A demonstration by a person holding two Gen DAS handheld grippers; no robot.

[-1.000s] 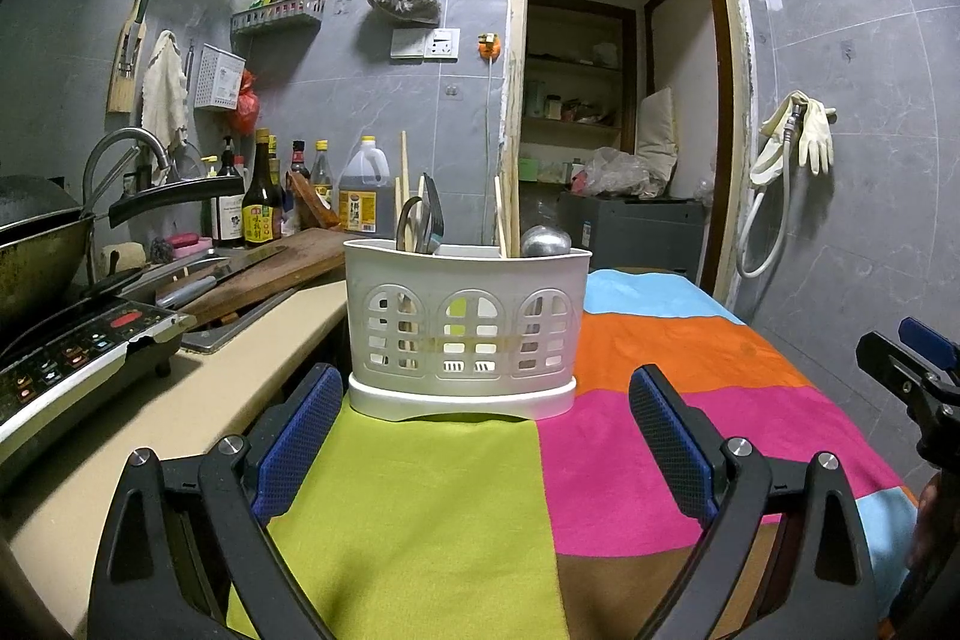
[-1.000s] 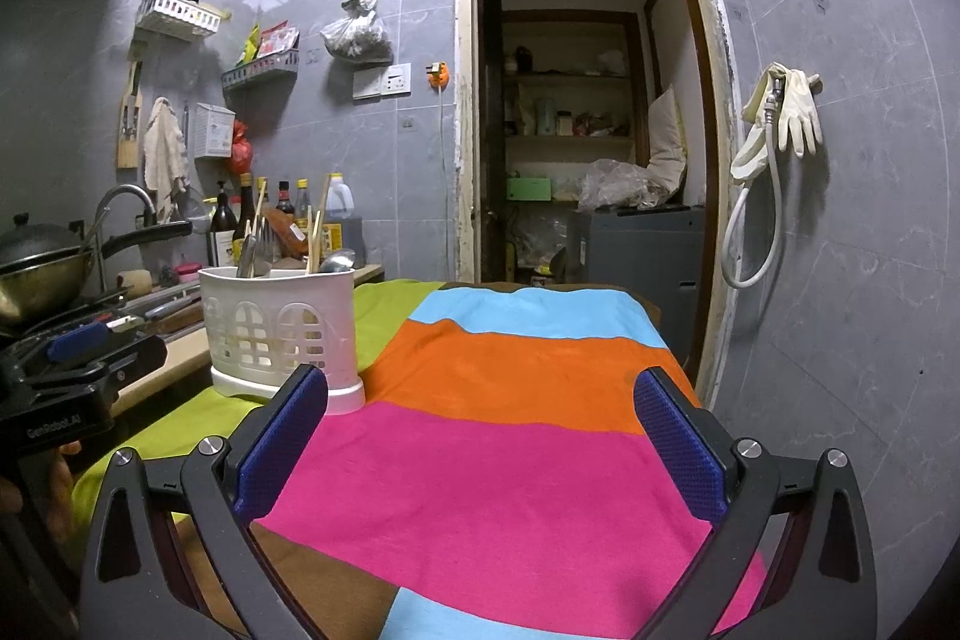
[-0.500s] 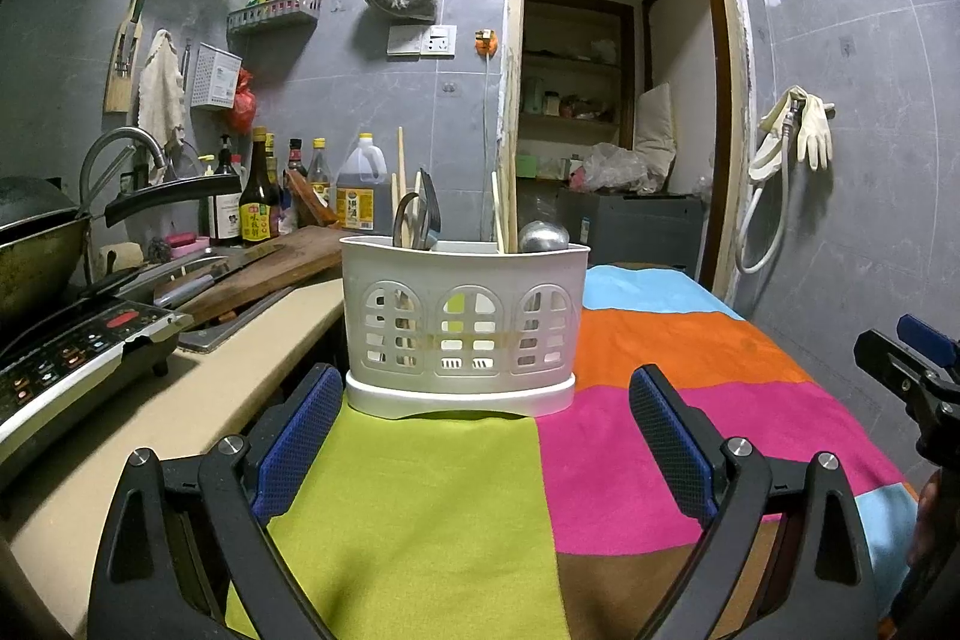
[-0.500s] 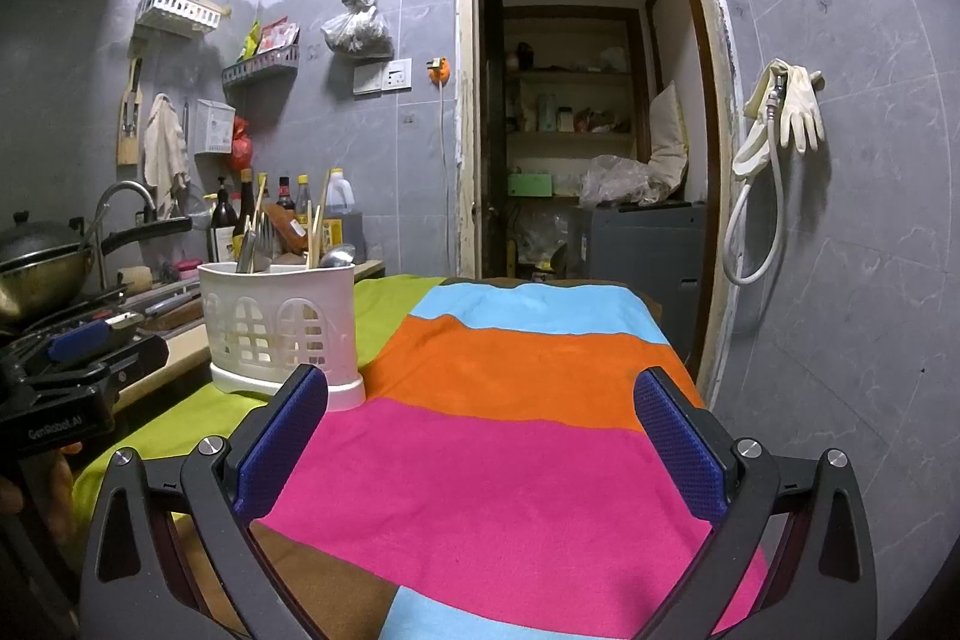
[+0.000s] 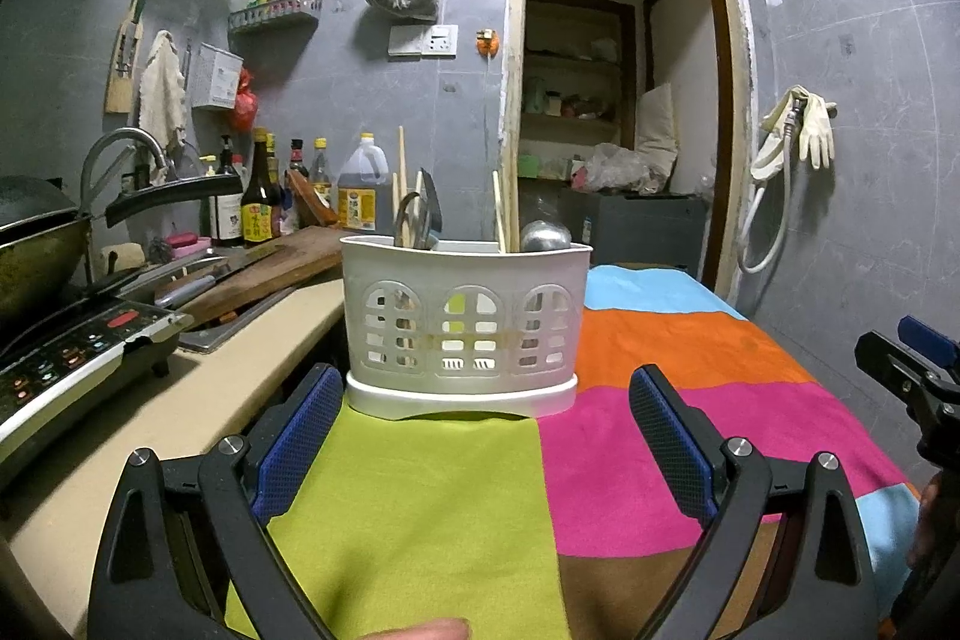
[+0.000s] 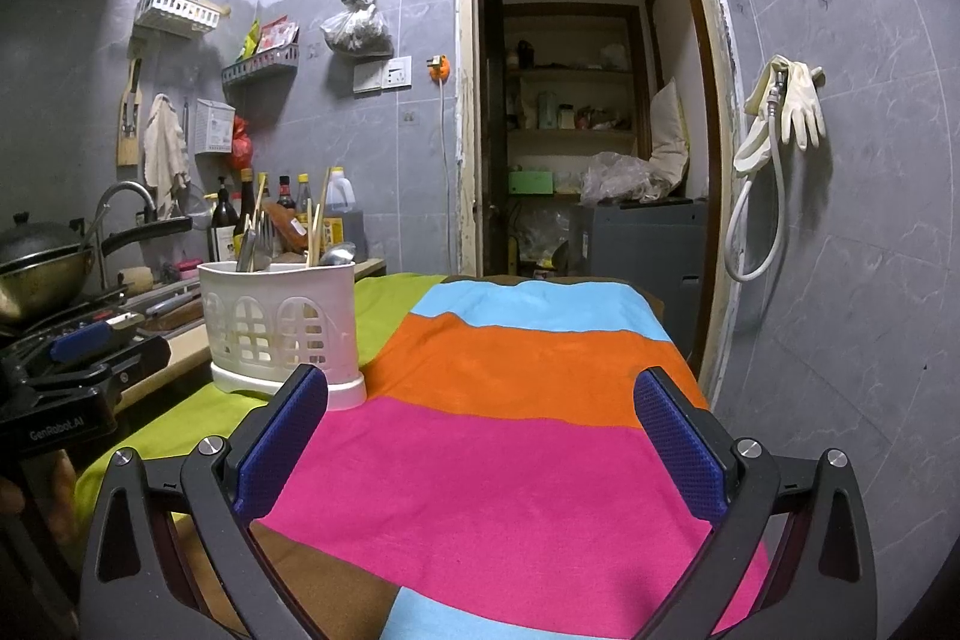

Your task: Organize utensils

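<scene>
Utensil caddy [image 5: 465, 328]: white moulded plastic, half-round with a flat top rim, its front wall pierced by three arched, gridded windows; it stands upright in a shallow white drip tray on the striped cloth, at the cloth's edge just beside the counter.
Chopsticks [image 5: 501, 214]: pale wooden sticks, thin and straight, standing upright in the caddy's compartments; other sticks rise on its left side.
Spoon [image 5: 543, 238]: a rounded, shiny metal bowl poking above the rim at the caddy's right end.
Other utensils [image 5: 420, 220]: grey metal pieces with curved outlines in the left compartment; their exact kind cannot be told.
Left gripper [image 5: 483, 439]: black angular frame with blue, finely dimpled pads; fingers spread wide with nothing between them, low over the green stripe, the caddy just beyond the tips.
Right gripper [image 6: 480, 445]: same build, fingers wide apart and empty, over the pink stripe; the caddy [image 6: 279, 325] stands ahead to its left, near the left fingertip.
Striped cloth [image 6: 510, 466]: matte woven fabric in broad bands of green, pink, orange, sky blue and brown, lying flat.
Counter [image 5: 198, 400]: smooth beige surface left of the cloth.
Cutting board [image 5: 282, 262]: long dark wooden slab with a knife lying on it.
Induction cooker [image 5: 72, 358]: glossy black top with red markings.
Wall [image 6: 870, 220]: grey marbled tiles, smooth and slightly shiny.
</scene>
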